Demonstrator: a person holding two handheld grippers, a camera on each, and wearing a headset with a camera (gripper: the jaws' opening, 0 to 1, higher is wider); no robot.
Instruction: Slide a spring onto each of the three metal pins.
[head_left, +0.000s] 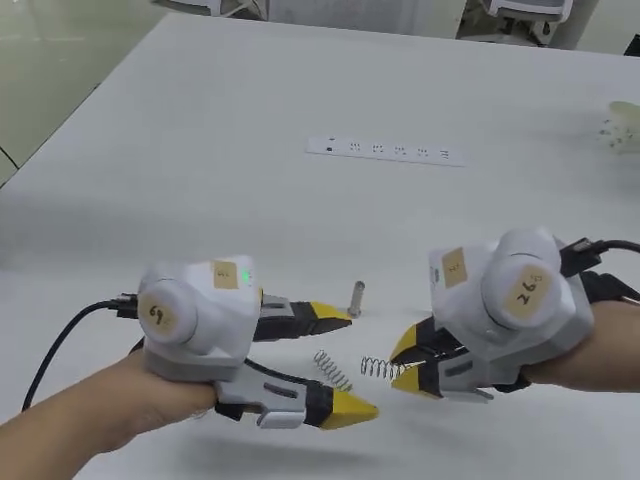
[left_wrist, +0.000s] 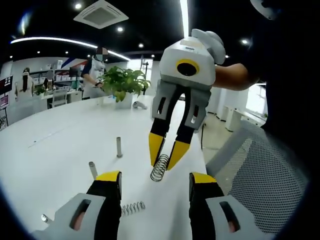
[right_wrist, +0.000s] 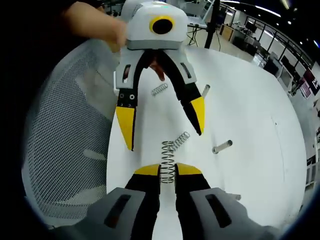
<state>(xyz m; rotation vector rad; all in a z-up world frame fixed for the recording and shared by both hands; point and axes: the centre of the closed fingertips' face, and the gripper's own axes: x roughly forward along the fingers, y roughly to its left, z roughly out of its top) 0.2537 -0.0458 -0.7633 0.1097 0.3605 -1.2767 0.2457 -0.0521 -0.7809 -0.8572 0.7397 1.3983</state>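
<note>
Head view: right gripper (head_left: 400, 367) pinched the held spring (head_left: 378, 367) by one end, coil pointing at the left gripper (head_left: 357, 362), whose jaws were wide. A loose spring (head_left: 333, 370) lay on the table (head_left: 200, 200) between them, and a pin (head_left: 355, 298) stood just beyond.
Left gripper view: held spring (left_wrist: 159, 168) hung from the right tips, ahead of the spread left jaws.
Right gripper view: held spring (right_wrist: 167, 160) was clamped between narrow jaws, sticking straight ahead.

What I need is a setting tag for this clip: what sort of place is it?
Probably an open-plan office or lab: a long white table with a power strip, a mesh office chair and a potted plant.
</note>
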